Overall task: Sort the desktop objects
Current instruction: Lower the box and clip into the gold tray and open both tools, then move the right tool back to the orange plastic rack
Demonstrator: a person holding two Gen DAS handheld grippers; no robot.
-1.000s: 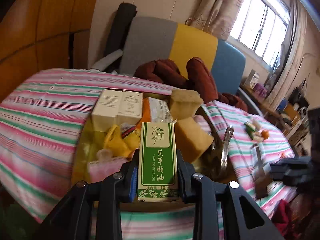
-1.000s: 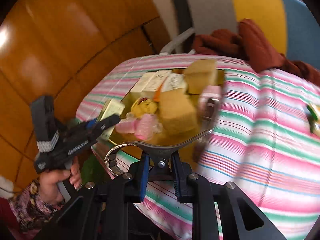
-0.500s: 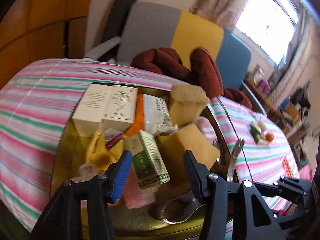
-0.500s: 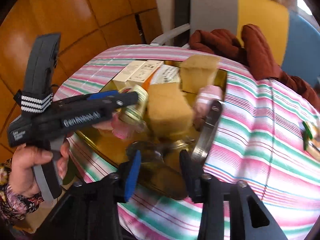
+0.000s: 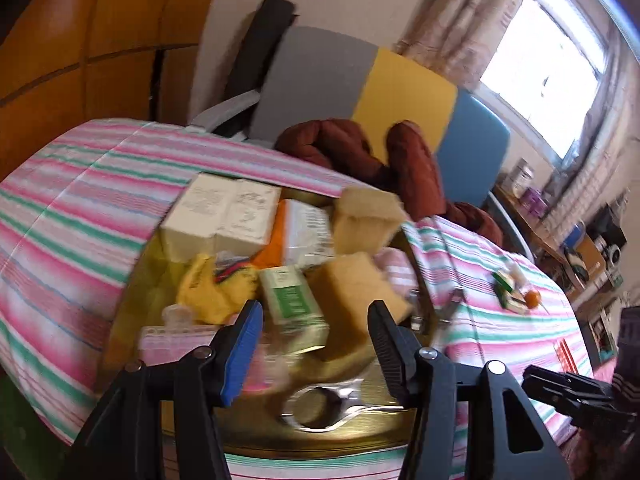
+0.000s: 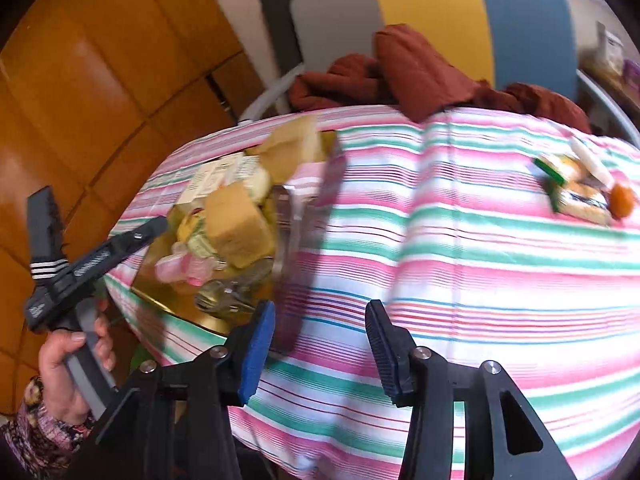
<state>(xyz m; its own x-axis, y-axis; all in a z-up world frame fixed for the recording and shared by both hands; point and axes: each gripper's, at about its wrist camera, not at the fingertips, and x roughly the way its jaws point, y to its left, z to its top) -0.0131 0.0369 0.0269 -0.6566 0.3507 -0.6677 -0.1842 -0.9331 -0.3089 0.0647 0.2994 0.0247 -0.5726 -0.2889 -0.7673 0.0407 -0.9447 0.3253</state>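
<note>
A gold tray [image 5: 372, 432] on the striped tablecloth holds a green-and-white box [image 5: 292, 304], two tan sponges [image 5: 356, 288], white boxes [image 5: 224, 216], a yellow item [image 5: 208, 292] and a pink item [image 5: 172, 340]. My left gripper [image 5: 316, 312] stands open just in front of the green box, not touching it. A shiny metal clip [image 5: 320, 404] lies on the tray's near side, also seen as the metal clip [image 6: 224, 300] in the right wrist view. My right gripper [image 6: 320, 316] hangs over bare tablecloth right of the tray [image 6: 168, 294], jaws opening, nothing between them.
A long metal utensil [image 6: 292, 240] lies blurred along the tray's right edge. A small cluster of items [image 6: 580, 188] sits far right on the cloth. A hand [image 6: 76, 356] holds the left gripper [image 6: 152, 228]. Behind the table stands a chair [image 5: 360, 80] with brown cloth.
The left gripper opened and let the green box drop into the tray. The right gripper released the metal clip onto the tray, opened, and swung right over the cloth.
</note>
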